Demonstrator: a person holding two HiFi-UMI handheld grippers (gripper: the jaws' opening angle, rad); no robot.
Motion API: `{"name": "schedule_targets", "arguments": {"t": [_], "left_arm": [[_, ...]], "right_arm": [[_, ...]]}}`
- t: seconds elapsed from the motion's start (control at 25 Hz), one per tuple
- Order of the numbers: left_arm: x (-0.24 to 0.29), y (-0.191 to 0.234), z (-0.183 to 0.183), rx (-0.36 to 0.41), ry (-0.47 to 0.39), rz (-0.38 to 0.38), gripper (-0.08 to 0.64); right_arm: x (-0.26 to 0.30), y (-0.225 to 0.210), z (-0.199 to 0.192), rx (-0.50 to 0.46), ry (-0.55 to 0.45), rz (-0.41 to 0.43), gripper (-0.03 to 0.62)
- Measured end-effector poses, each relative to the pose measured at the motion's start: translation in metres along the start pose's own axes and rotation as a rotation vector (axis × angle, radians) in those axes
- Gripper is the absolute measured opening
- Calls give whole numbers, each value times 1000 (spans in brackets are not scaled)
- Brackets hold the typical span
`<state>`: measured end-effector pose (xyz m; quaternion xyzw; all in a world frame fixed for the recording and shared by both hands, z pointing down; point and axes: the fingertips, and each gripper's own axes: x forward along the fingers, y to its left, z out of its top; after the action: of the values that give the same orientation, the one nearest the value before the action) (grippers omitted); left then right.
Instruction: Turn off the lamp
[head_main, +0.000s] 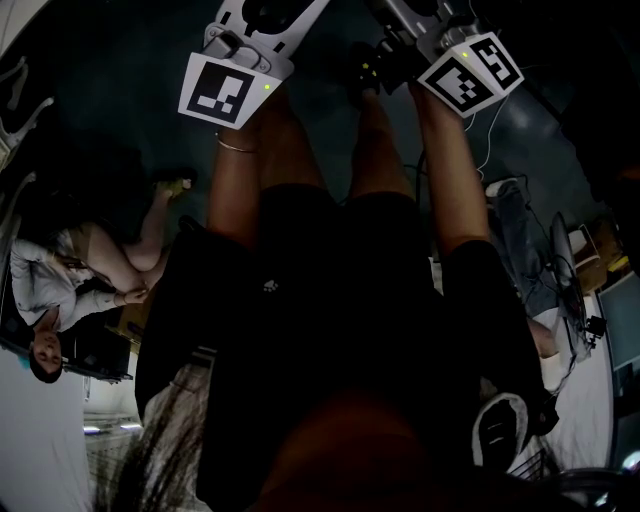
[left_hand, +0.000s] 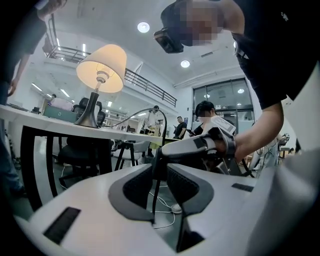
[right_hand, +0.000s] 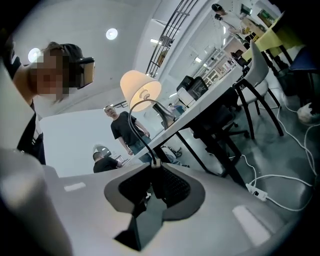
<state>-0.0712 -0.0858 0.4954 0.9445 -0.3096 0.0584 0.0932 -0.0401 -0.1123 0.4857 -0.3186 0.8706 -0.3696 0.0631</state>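
**Lamp still lit, both hand-held grippers on its cord**

The dim head view gave us little. The left hand-held gripper (head_main: 248, 45) and the right hand-held gripper (head_main: 435, 45) were held out side by side. Their jaw tips were cut off at the frame's top edge, and the lamp was out of sight.

In the left gripper view the lamp (left_hand: 101, 67) stood on the white bench (left_hand: 50, 126), up and to the left. Its shade was glowing, so it was not yet off. Its black cord (left_hand: 163, 130) arched down into the left hand-held gripper (left_hand: 159, 170), whose jaws were pressed together on it. The right one met the cord just beyond.

In the right gripper view the right hand-held gripper (right_hand: 154, 167) pinched the same cord (right_hand: 138, 136), which looped up toward the lamp (right_hand: 141, 89). We could make out no switch. We judged the step to be working along the cord toward an inline switch. The next move called for finding that switch and pressing it while the other jaws steadied the cord.
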Motion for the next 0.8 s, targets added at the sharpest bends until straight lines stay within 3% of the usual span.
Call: {"name": "schedule_targets", "arguments": {"t": [0.4, 0.64, 0.8], "left_arm": [[7, -1, -23, -23, 23, -31, 75], [5, 3, -28, -7, 32, -23, 72], [4, 2, -24, -6, 25, -14, 31]], "right_arm": [[2, 15, 5, 3, -7, 78, 66], [0, 13, 6, 103, -61, 116, 66], [-5, 13, 10, 125, -80, 123, 66]]}}
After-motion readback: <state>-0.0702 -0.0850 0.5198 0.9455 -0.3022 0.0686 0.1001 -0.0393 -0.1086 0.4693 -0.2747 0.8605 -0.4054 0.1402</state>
